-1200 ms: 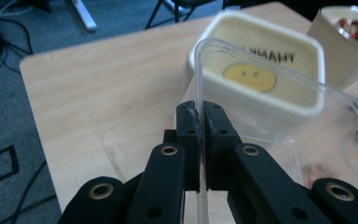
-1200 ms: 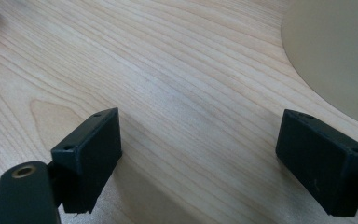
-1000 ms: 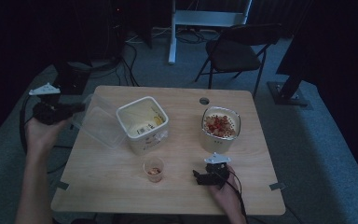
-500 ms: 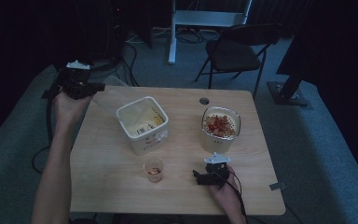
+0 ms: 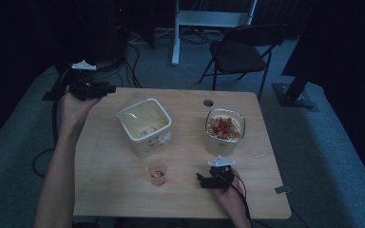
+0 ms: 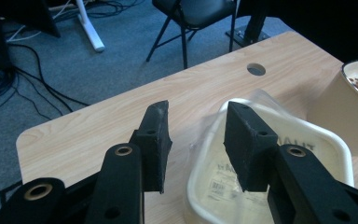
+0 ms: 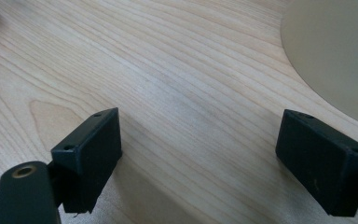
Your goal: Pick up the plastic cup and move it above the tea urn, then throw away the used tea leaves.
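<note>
My left gripper [image 5: 108,89] hovers over the table's far left corner, its jaws pointing toward the white square tub [image 5: 145,124]. In the left gripper view the left gripper [image 6: 196,122] stands partly open; its jaws have just been opening and nothing is between them. Beyond them a clear plastic lid [image 6: 256,100] leans on the tub [image 6: 328,149]. My right gripper [image 5: 202,179] rests on the table near the front edge, just in front of the bowl [image 5: 225,128]. In its own view the right gripper [image 7: 198,128] is wide open over bare wood.
The cream bowl holds red and pale pieces. A small clear cup [image 5: 157,172] with some of them stands front of centre. The table [image 5: 185,199] has a cable hole [image 5: 208,102] at the back. A folding chair [image 5: 240,47] and floor cables [image 5: 123,71] lie beyond.
The left hand swung from the table's left side up to its far left corner, and its jaws went from shut to partly open. The clear lid now sits against the tub. The right hand stayed put.
</note>
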Action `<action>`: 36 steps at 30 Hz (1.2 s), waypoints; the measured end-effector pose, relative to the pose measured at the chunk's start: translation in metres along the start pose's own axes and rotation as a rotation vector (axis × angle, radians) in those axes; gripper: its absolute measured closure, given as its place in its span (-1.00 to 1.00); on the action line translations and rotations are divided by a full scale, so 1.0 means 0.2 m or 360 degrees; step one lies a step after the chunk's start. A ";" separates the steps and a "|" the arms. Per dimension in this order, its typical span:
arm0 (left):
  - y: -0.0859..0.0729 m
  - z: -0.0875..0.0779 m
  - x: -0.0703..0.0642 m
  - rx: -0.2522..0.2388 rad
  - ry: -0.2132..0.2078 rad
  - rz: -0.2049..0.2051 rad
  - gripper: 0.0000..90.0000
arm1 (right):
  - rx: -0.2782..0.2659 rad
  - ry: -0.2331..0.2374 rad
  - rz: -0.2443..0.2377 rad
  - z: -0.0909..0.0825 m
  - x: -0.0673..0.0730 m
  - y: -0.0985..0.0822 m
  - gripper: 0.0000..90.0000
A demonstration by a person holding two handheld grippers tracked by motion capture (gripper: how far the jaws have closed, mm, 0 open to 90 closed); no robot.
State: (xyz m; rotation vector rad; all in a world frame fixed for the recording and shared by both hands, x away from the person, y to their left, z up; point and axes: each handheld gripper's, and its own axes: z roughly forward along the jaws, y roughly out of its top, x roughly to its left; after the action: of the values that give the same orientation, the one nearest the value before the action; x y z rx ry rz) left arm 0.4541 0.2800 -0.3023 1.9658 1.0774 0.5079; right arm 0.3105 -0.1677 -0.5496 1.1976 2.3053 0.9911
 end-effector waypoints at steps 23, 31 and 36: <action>-0.18 -0.04 -0.09 -0.0112 -0.0083 -0.0014 0.25 | 0.0002 -0.0001 -0.0003 0.00 0.00 0.00 -0.69; -0.30 -0.04 -0.18 -0.0154 -0.0152 0.0008 0.12 | 0.0001 -0.0002 -0.0005 0.00 0.00 0.00 -0.69; -0.41 -0.05 -0.25 -0.0165 -0.0159 0.0041 0.02 | 0.0006 0.0014 -0.0018 0.00 0.00 0.00 -0.72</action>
State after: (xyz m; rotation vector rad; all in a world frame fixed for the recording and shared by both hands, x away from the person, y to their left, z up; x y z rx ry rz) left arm 0.3781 0.2671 -0.3616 1.8961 0.9459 0.4651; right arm 0.3104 -0.1675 -0.5496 1.1827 2.3193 0.9902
